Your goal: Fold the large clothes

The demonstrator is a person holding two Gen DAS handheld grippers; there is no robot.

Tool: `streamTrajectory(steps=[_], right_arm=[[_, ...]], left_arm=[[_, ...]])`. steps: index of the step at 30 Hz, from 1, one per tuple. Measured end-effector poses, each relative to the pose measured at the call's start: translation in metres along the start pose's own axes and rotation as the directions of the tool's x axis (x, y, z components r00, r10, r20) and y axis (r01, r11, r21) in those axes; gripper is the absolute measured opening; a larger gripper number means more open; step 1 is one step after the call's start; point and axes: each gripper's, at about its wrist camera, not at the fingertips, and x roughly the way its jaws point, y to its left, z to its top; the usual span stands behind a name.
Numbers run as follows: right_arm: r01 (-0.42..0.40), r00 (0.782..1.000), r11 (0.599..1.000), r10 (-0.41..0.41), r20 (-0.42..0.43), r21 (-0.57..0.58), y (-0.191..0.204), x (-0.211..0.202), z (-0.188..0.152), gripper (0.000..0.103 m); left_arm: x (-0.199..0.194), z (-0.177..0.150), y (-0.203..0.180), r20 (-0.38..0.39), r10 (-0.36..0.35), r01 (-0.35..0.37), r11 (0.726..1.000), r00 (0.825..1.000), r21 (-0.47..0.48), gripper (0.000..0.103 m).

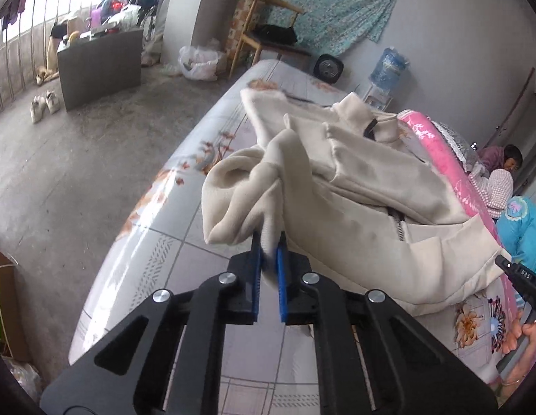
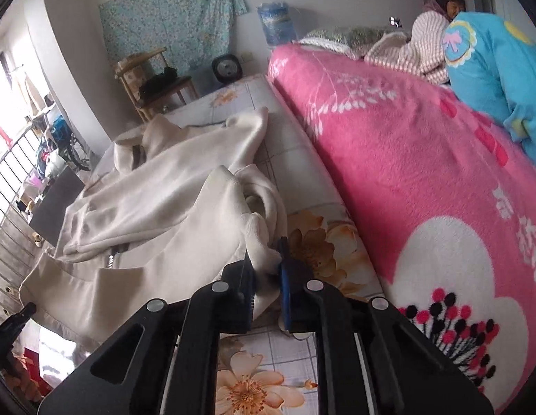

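A cream zip-up jacket (image 1: 354, 186) lies crumpled on the flowered bed sheet (image 1: 184, 252). My left gripper (image 1: 269, 242) is shut on a bunched cream sleeve (image 1: 254, 186) of it, cloth pinched between the blue pads. In the right wrist view the same jacket (image 2: 157, 200) spreads to the left, its zipper (image 2: 111, 261) showing. My right gripper (image 2: 266, 247) is shut on a fold of the jacket's other sleeve (image 2: 257, 228), lifted a little off the sheet (image 2: 254, 380). The right gripper's tip (image 1: 520, 276) peeks in at the left view's right edge.
A thick pink blanket (image 2: 423, 180) fills the bed's right side. Beyond it sit a person (image 2: 441, 10) and a blue garment (image 2: 492, 69). A wooden chair (image 1: 268, 38), a water jug (image 1: 387, 67), a plastic bag (image 1: 198, 62) and a dark cabinet (image 1: 100, 67) stand on the concrete floor.
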Motion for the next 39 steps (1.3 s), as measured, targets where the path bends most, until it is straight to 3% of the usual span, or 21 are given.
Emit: streamTrajectory(steps=[4,8,10,12,14,17,20,22,23,25,28,30,31,32,34,36,37,38,39], right_arm=[[-0.018,1.0,1.0,0.019,0.018,-0.012,0.002,-0.036,-0.003,0.011],[-0.038,0.999,0.999,0.038,-0.036,0.008,-0.014,-0.061,-0.024,0.011],[-0.044,0.99,0.998,0.048,-0.129,0.038,-0.03,-0.052,-0.039,0.015],[-0.008,0.976,0.997,0.025,-0.215,0.079,-0.045,-0.039,-0.053,0.024],[0.043,0.962,0.99,-0.005,-0.274,0.133,-0.062,-0.031,-0.061,0.028],[0.029,0.977,0.985,0.008,-0.213,0.172,-0.069,-0.048,-0.057,0.037],[0.059,0.991,0.993,-0.047,-0.122,0.098,-0.051,-0.067,-0.044,0.046],[0.031,0.996,0.999,-0.027,-0.09,0.043,-0.033,-0.07,-0.034,0.05],[-0.01,0.996,1.0,0.01,-0.088,-0.002,-0.016,-0.067,-0.03,0.055],[-0.09,0.989,0.993,0.081,-0.123,-0.077,0.015,-0.055,-0.027,0.065],[-0.216,0.954,0.955,0.163,-0.252,-0.202,0.073,-0.02,-0.041,0.068],[-0.268,0.929,0.931,0.181,-0.324,-0.248,0.104,0.003,-0.055,0.068],[-0.279,0.921,0.922,0.177,-0.347,-0.267,0.116,0.011,-0.06,0.068],[-0.293,0.913,0.912,0.178,-0.366,-0.287,0.128,0.018,-0.066,0.068],[-0.34,0.89,0.893,0.205,-0.408,-0.294,0.146,0.03,-0.075,0.068],[-0.334,0.885,0.884,0.174,-0.432,-0.328,0.159,0.038,-0.085,0.068],[-0.31,0.891,0.881,0.137,-0.433,-0.359,0.164,0.042,-0.091,0.058],[-0.287,0.895,0.881,0.106,-0.434,-0.376,0.166,0.045,-0.095,0.038],[-0.287,0.891,0.885,0.106,-0.441,-0.367,0.167,0.046,-0.098,0.031]], left_arm=[[-0.038,0.0,0.0,0.021,-0.017,0.017,0.999,1.0,0.041,0.005],[-0.059,-0.017,0.014,-0.072,-0.049,0.05,0.999,0.996,0.017,0.006],[-0.056,-0.032,0.026,-0.142,-0.053,0.053,0.999,0.989,-0.002,0.008],[-0.048,-0.044,0.039,-0.189,-0.019,0.017,1.0,0.982,-0.013,0.017],[-0.043,-0.047,0.057,-0.198,0.075,-0.082,0.996,0.977,-0.025,0.017],[-0.056,-0.033,0.069,-0.127,0.1,-0.106,0.994,0.987,-0.039,0.019],[-0.063,-0.019,0.053,-0.066,0.053,-0.051,0.998,0.996,0.03,0.025],[-0.053,-0.013,0.031,-0.09,-0.019,0.027,0.996,0.996,0.084,0.029],[-0.045,-0.012,0.017,-0.118,-0.056,0.069,0.992,0.991,0.11,0.038],[-0.022,-0.011,-0.015,-0.187,-0.095,0.128,0.977,0.978,0.173,0.057],[0.012,-0.024,-0.057,-0.232,-0.005,0.082,0.944,0.973,0.32,0.06],[0.03,-0.034,-0.074,-0.215,0.061,0.03,0.918,0.975,0.396,0.059],[0.035,-0.037,-0.077,-0.21,0.069,0.023,0.913,0.975,0.408,0.051],[0.041,-0.039,-0.079,-0.213,0.08,0.015,0.912,0.974,0.41,0.036],[0.05,-0.042,-0.079,-0.222,0.105,-0.004,0.911,0.969,0.413,0.025],[0.05,-0.043,-0.079,-0.197,0.117,-0.023,0.906,0.973,0.422,0.015],[0.049,-0.044,-0.079,-0.188,0.121,-0.029,0.903,0.975,0.428,0.007],[0.048,-0.045,-0.078,-0.178,0.122,-0.034,0.901,0.976,0.433,0.003],[0.048,-0.047,-0.078,-0.171,0.119,-0.033,0.898,0.978,0.438,0.003]])
